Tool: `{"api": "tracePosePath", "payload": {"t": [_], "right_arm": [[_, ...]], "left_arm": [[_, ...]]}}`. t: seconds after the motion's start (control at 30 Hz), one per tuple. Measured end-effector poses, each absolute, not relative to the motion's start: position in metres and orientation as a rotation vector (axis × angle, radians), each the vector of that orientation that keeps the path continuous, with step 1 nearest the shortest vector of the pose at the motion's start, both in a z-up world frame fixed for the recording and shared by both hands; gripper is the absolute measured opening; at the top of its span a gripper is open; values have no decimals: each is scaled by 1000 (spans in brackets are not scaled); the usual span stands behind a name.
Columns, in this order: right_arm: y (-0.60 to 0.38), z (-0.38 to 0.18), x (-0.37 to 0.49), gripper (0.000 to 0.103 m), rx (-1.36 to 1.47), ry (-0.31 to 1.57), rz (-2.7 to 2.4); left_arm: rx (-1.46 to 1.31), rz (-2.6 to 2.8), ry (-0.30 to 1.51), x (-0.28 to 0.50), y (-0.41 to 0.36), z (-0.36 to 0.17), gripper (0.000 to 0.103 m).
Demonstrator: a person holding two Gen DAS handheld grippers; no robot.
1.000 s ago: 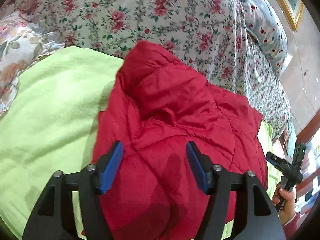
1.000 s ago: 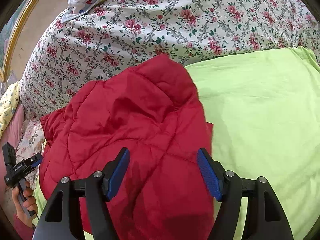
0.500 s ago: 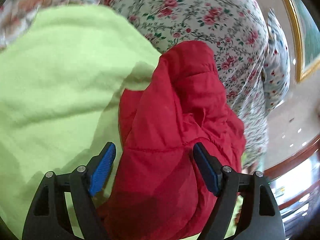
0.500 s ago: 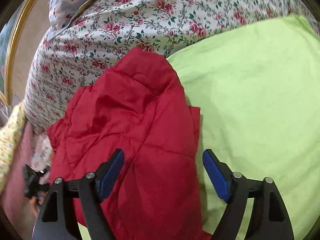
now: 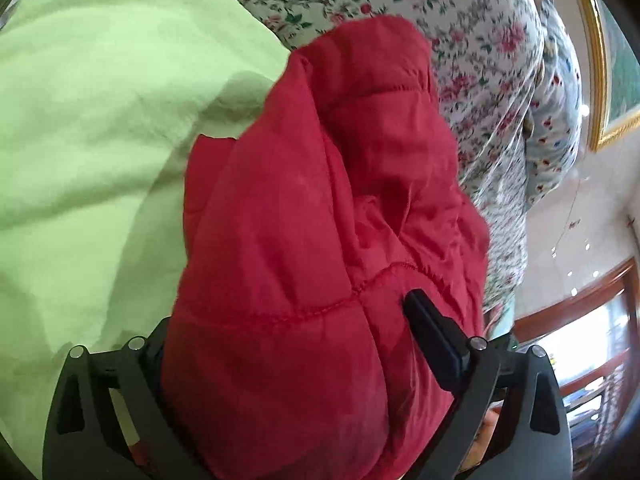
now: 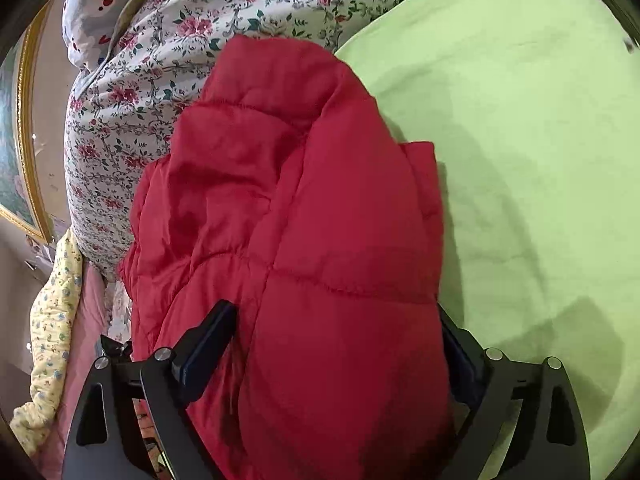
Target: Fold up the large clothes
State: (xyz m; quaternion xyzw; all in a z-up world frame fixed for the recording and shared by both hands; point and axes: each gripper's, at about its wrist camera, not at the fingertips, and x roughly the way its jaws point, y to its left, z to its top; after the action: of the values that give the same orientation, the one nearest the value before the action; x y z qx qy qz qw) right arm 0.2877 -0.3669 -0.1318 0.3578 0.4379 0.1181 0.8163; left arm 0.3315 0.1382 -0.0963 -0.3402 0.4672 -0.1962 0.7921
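A red quilted puffer jacket lies bunched on a light green sheet. In the left wrist view its near end bulges between the jaws of my left gripper, which stand wide apart around the fabric; the left finger is hidden behind it. In the right wrist view the same jacket fills the gap of my right gripper, jaws wide apart on either side of the padded bulk. Neither gripper has pinched the fabric.
A floral quilt lies folded behind the jacket, also in the right wrist view. A spotted pillow lies beyond it. A gold picture frame hangs on the wall. The green sheet spreads to the right.
Both grippers have moved forward and down onto the jacket, so its near end now sits between their jaws. The other gripper is no longer seen in either view.
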Motion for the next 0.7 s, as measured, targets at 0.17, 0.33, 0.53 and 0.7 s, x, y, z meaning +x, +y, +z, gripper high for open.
{"api": "tracePosePath", "payload": {"t": [0.17,0.33,0.53,0.7], "right_arm": [[-360,-133,292,81,727,962,272],[-359,-128,287,54,739,963,299],[-353,-114,273,44,711,966,306],[-351,-101,250,41,731,954,346]], "left_arm": [[-659,-452,980,325,129,-90,75],[-630,-492,947,310,126,-68,59],[-601,-540,908,282,127,-43,53],[-583,-580,898,250,134,-32,51]]}}
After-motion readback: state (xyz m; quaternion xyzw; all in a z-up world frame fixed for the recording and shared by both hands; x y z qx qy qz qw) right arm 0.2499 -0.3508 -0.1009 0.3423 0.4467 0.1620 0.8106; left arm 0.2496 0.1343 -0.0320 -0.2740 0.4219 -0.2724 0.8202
